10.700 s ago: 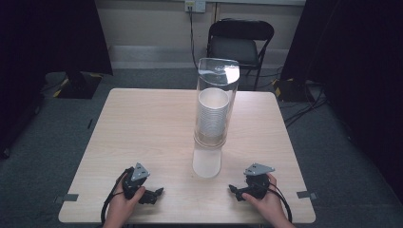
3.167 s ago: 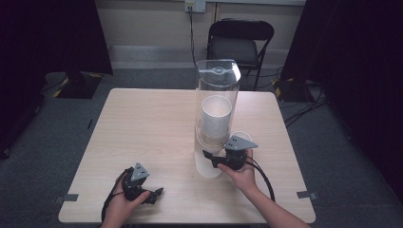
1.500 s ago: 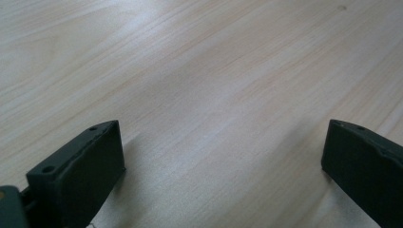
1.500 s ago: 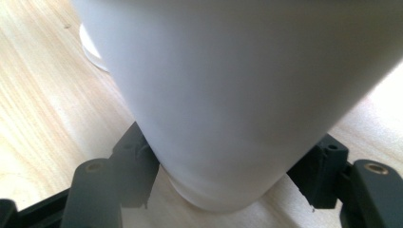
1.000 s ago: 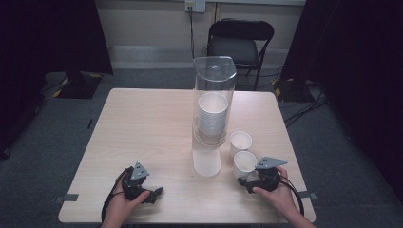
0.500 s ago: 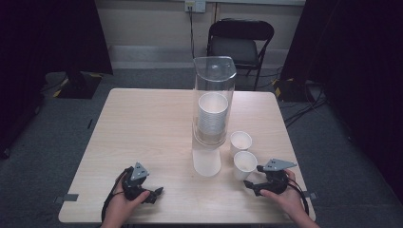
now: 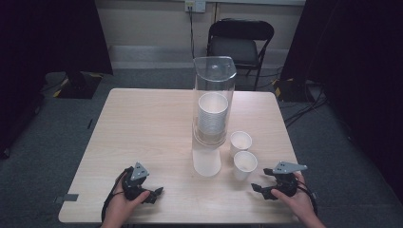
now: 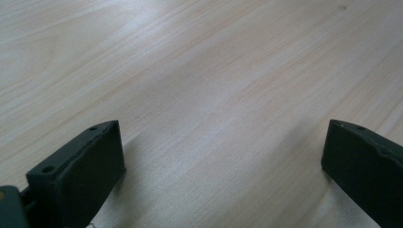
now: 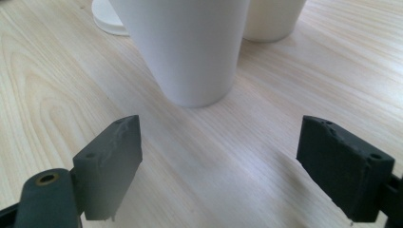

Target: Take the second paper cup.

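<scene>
A tall clear tube (image 7: 214, 90) stands mid-table on a white base (image 7: 206, 162) and holds a stack of white paper cups (image 7: 212, 113). Two single white cups stand upright to its right, one farther (image 7: 240, 142) and one nearer (image 7: 245, 165). My right gripper (image 7: 259, 189) rests near the table's front right, a short way back from the nearer cup (image 9: 190, 47). Its jaws have just been opening and stand open (image 9: 218, 142) with nothing between them. My left gripper (image 7: 157, 194) lies at the front left, open (image 8: 221, 147) over bare wood.
The pale wooden table (image 7: 142, 128) has free room across its left half. A black folding chair (image 7: 240, 42) stands behind the far edge. Cables lie on the grey floor at the right (image 7: 304, 104).
My right gripper has drawn back from the nearer cup toward the front right corner, leaving the cup standing. The left gripper has not moved.
</scene>
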`<state>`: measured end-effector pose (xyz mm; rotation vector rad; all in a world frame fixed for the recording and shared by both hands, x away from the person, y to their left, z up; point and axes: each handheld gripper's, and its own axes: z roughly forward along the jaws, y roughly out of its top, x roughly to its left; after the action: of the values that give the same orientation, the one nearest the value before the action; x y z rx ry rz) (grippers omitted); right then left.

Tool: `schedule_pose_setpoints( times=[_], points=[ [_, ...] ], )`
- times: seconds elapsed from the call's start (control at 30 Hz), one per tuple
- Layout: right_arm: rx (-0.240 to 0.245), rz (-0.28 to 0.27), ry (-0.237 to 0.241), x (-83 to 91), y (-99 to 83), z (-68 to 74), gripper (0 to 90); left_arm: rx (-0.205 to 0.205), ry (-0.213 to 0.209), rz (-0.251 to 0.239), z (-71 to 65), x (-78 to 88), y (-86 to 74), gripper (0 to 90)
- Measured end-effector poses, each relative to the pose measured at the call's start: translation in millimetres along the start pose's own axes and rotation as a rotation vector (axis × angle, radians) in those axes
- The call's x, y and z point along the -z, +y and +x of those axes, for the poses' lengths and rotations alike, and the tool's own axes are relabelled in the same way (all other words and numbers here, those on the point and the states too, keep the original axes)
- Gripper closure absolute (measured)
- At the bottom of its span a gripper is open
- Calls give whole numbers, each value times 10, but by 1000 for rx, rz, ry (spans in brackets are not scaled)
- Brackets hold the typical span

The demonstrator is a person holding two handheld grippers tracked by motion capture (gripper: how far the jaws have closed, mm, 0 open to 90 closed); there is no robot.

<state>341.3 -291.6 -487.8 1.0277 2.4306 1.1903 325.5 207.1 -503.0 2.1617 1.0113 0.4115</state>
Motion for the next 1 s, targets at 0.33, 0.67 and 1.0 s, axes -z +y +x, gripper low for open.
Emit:
schedule_pose_setpoints(
  times=[0.33, 0.67, 1.0],
  points=[
    [-8, 6, -19, 129, -132, -89, 148, 1, 0, -1, -1, -1, 0, 0],
    [-11, 23, -44, 221, -246, -146, 148, 0, 0, 0, 0, 0, 0, 0],
    [-23, 29, -64, 303, -341, -213, 149, 0, 0, -1, 0, 0, 0, 0]
  ],
)
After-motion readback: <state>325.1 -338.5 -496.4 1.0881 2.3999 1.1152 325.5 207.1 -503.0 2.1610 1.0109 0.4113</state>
